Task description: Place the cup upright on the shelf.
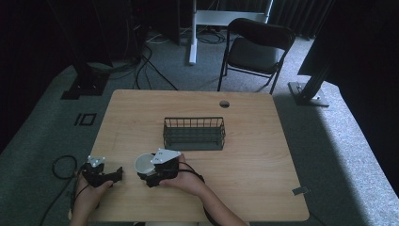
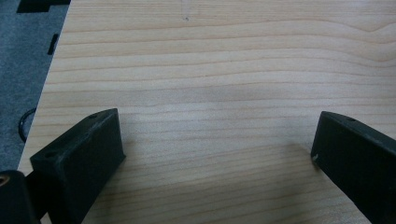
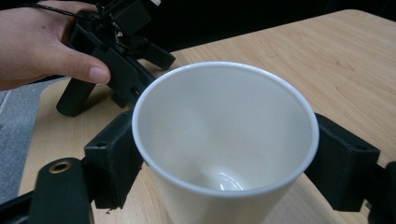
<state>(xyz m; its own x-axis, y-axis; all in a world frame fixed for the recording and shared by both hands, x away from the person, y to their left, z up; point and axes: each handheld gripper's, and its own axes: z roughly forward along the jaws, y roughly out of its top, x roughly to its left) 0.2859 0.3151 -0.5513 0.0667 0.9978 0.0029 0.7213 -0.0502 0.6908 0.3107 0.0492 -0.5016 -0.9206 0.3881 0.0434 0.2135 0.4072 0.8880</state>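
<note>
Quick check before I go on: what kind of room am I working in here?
Probably a lab or recording studio, not a home: a bare wooden table on grey carpet, black curtains around it, loose cables and stand bases on the floor, and a folding chair behind.

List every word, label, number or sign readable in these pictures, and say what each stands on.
None can be read.
The white cup, clamped in the right gripper, is plain.
The wire basket, the table and the open left gripper bear no print.
</note>
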